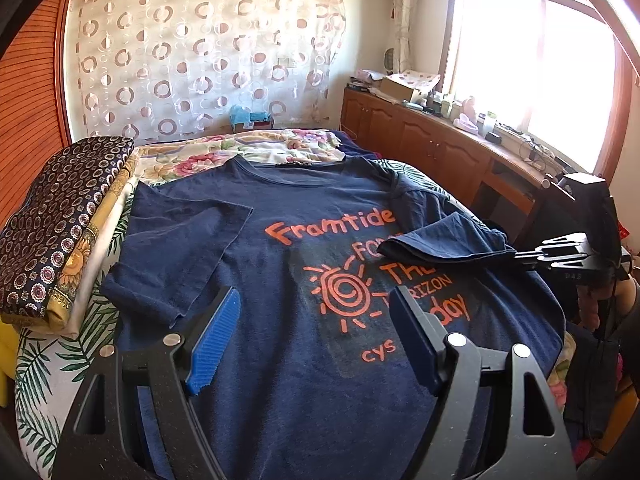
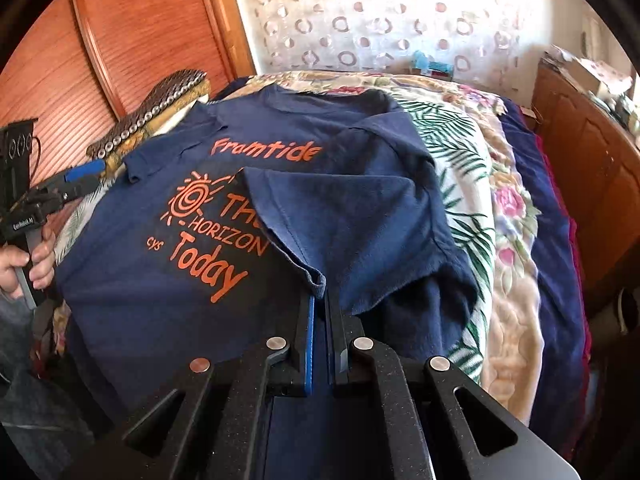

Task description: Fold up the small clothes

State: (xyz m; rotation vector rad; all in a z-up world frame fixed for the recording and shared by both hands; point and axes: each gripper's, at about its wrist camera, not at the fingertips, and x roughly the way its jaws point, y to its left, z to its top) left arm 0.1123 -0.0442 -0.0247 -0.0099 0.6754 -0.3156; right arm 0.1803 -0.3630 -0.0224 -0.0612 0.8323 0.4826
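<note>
A navy T-shirt [image 1: 280,240] with orange print lies face up on the bed, neck at the far side. Its left sleeve [image 1: 180,248] is folded in over the body. My right gripper [image 2: 320,296] is shut on the hem of the right sleeve [image 2: 352,216] and holds it up over the print. From the left wrist view the right gripper [image 1: 520,256] comes in from the right with the sleeve [image 1: 444,240] hanging off its tips. My left gripper [image 1: 316,296] hovers open above the shirt's lower half, nothing between its fingers. It shows at the left edge [image 2: 86,179], held by a hand [image 2: 40,256].
A stack of folded patterned cloth [image 1: 60,248] sits on the bed's left side. A floral quilt [image 1: 248,148] lies beyond the neck, over a palm-leaf sheet [image 2: 452,152]. A wooden cabinet [image 1: 420,128] with clutter runs along the right under the window; a wooden wardrobe door [image 2: 140,40] stands left.
</note>
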